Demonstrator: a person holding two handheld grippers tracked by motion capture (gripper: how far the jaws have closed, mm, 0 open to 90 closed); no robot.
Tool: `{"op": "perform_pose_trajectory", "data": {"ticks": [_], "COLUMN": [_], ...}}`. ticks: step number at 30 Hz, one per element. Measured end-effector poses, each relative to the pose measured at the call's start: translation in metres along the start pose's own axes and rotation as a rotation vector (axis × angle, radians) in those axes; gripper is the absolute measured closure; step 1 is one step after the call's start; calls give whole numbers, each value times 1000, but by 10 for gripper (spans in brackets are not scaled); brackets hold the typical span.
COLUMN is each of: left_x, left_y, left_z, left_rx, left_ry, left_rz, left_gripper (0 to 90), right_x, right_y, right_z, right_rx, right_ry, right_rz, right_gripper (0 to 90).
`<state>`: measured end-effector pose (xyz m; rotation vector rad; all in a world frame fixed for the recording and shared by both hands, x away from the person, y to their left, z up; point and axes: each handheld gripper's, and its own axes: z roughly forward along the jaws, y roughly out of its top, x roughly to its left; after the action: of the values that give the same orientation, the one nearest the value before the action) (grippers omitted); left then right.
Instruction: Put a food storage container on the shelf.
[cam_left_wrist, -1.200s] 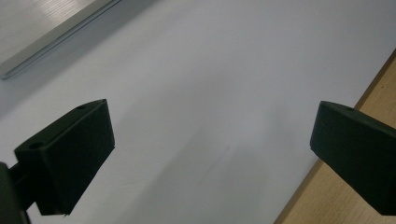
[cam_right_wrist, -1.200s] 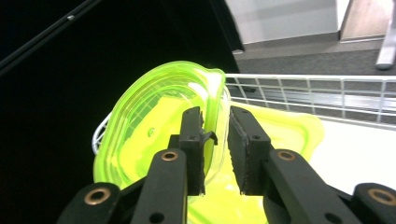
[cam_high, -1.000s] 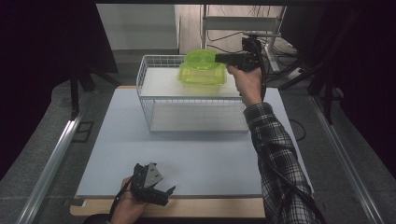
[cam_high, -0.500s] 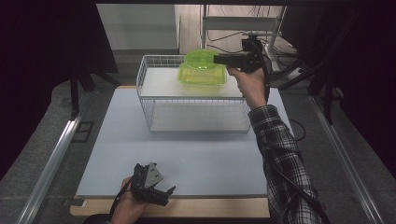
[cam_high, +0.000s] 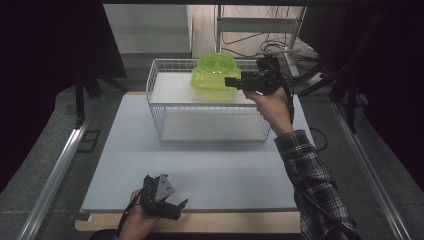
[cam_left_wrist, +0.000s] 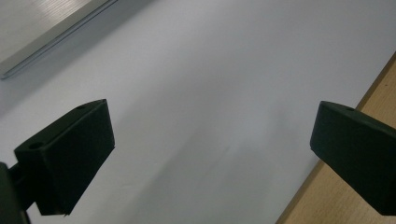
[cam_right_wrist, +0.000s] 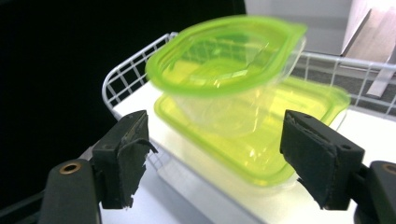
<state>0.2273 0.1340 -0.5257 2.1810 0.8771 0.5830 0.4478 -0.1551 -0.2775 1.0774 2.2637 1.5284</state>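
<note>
Green containers (cam_right_wrist: 243, 93) sit stacked, it seems, in the wire basket (cam_high: 165, 107) on our worktop (cam_high: 125, 150), so with both our right gripper (cam_right_wrist: 212, 158) and left gripper (cam_left_wrist: 210, 154) wide open and empty, placing looks done.

In the high view, the jaws of the right gripper (cam_high: 234, 82) are too small and dark for their spacing to be read, and part of the green tub (cam_high: 214, 75) is covered by them. The lower wall of the tub is screened by the wire basket (cam_high: 210, 131). The left hand (cam_high: 135, 220) is cut off by the bottom edge, as is the plaid sleeve (cam_high: 312, 185). In the right gripper view, the upper bowl (cam_right_wrist: 229, 51) is blurred along its rim. In the left gripper view, both jaws of the left gripper (cam_left_wrist: 210, 154) are cut by the frame's edges.
</note>
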Motion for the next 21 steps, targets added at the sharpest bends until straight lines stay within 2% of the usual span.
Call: {"op": "perform_pose_trajectory", "data": {"ticks": [6, 14, 21], "left_x": [1, 1, 1], "left_y": [0, 0, 0], "left_z": [0, 1, 1], "left_rx": [-7, -2, -2], "left_ry": [-5, -6, -5], "left_rz": [-12, -5, -5], "left_gripper": [0, 0, 0], "right_x": [7, 16, 19], "right_y": [-18, -45, -66], "right_z": [-3, -4, -6], "right_rx": [14, 26, 44], "right_ry": [12, 2, -2], "right_rz": [-31, -113, -148], "right_gripper": [194, 113, 88]}}
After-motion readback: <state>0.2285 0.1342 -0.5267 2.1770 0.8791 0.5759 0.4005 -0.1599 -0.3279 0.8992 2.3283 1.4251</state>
